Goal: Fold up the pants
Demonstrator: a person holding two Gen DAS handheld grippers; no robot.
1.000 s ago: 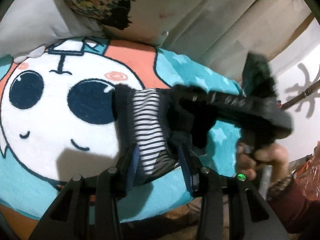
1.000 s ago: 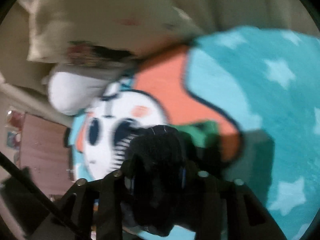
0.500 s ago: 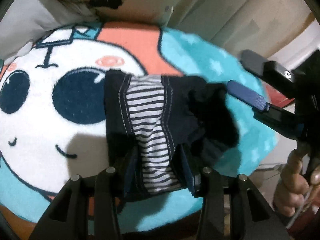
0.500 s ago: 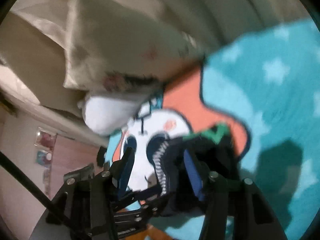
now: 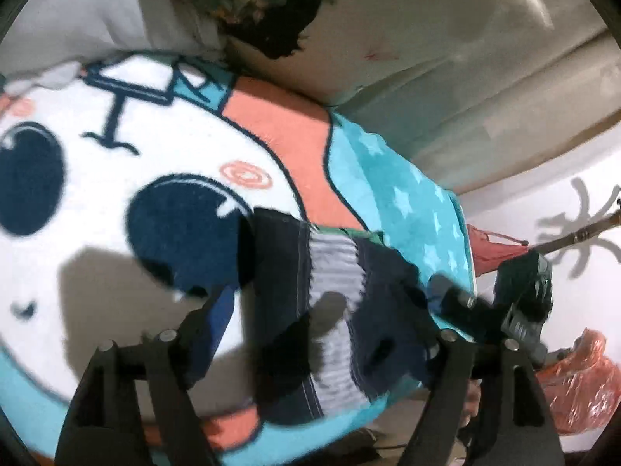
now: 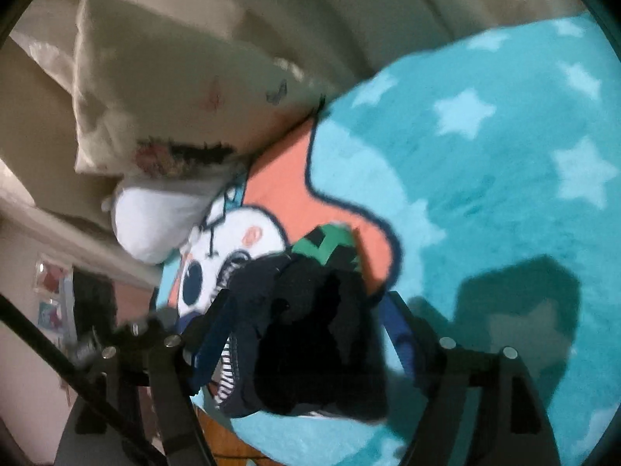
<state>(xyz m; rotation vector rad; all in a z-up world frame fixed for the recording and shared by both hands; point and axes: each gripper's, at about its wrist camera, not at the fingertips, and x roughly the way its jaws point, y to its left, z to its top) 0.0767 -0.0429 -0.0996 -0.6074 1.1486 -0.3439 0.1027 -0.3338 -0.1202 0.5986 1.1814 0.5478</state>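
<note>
The pants (image 5: pixel 333 310) are small, dark navy with a white-and-navy striped panel, lying bunched on a cartoon-face blanket (image 5: pixel 116 194) near its front edge. My left gripper (image 5: pixel 322 334) is open, its fingers spread on either side of the pants, not holding them. In the right wrist view the pants (image 6: pixel 310 341) form a dark heap between the wide-spread fingers of my right gripper (image 6: pixel 306 334), which is open. The right gripper's body shows at the right in the left wrist view (image 5: pixel 520 303).
A cream pillow (image 6: pixel 174 89) and a white pillow (image 6: pixel 155 221) lie at the blanket's far end. The turquoise starred part of the blanket (image 6: pixel 485 155) spreads to the right. An orange plastic bag (image 5: pixel 574 384) sits off the bed's edge.
Both grippers opened and let go of the pants, which dropped onto the blanket. The right gripper swung back toward the pants' right side.
</note>
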